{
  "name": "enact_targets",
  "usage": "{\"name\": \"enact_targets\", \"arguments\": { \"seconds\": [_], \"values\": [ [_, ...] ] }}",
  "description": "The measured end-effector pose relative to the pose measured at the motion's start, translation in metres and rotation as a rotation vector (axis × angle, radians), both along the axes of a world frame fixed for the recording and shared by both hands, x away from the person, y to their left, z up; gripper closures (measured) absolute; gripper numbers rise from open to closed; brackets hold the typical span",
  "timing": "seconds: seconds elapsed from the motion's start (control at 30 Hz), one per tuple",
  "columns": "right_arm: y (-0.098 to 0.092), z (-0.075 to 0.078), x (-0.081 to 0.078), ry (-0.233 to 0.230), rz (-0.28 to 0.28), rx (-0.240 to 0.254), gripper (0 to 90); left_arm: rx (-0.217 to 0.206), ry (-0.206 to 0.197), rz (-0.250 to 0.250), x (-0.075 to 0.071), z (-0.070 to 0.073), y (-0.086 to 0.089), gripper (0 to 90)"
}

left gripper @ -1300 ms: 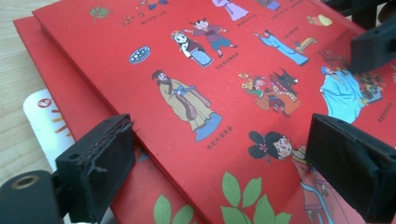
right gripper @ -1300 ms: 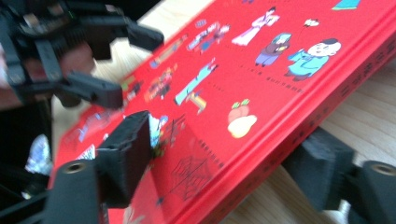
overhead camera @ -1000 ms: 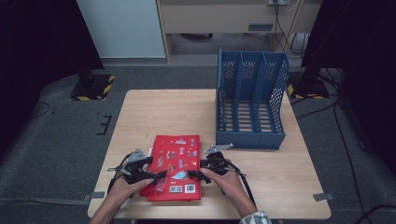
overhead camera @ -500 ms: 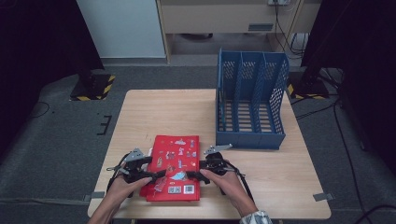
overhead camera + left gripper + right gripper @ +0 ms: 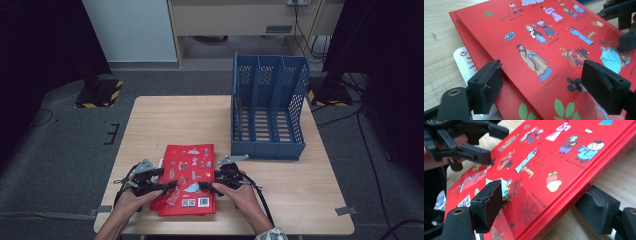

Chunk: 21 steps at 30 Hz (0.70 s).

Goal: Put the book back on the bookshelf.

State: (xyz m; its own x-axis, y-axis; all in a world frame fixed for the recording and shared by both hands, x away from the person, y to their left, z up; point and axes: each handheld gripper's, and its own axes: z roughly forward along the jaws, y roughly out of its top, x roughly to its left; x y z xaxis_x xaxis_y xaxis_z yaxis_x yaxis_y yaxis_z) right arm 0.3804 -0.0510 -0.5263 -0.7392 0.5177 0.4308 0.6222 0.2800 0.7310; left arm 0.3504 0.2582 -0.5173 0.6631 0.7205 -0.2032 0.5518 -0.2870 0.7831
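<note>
A red picture book with cartoon figures on its cover lies on a second red one near the table's front edge. My left gripper straddles its left edge. Its jaws have just been closing, and now one pad sits on the cover and the other against the edge below. My right gripper holds the opposite edge, with one pad on the cover and the other under the raised side. Across the book, the left gripper and the right gripper face each other.
A blue three-slot file rack stands upright at the back right of the wooden table. A white printed card pokes out from under the books on the left. Bare wood lies behind the books and to their right.
The left gripper's jaws have narrowed onto the book's left edge. Both hands and the book stay where they were.
</note>
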Motion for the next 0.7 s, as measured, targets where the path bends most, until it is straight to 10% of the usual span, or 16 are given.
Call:
{"name": "enact_targets", "arguments": {
  "seconds": [0.7],
  "values": [
    [0.012, 0.019, 0.0, -0.026, 0.007, -0.015, 22.9, -0.065, 0.018, -0.008, 0.0, 0.0, 0.001, 17.2]
  ]
}}
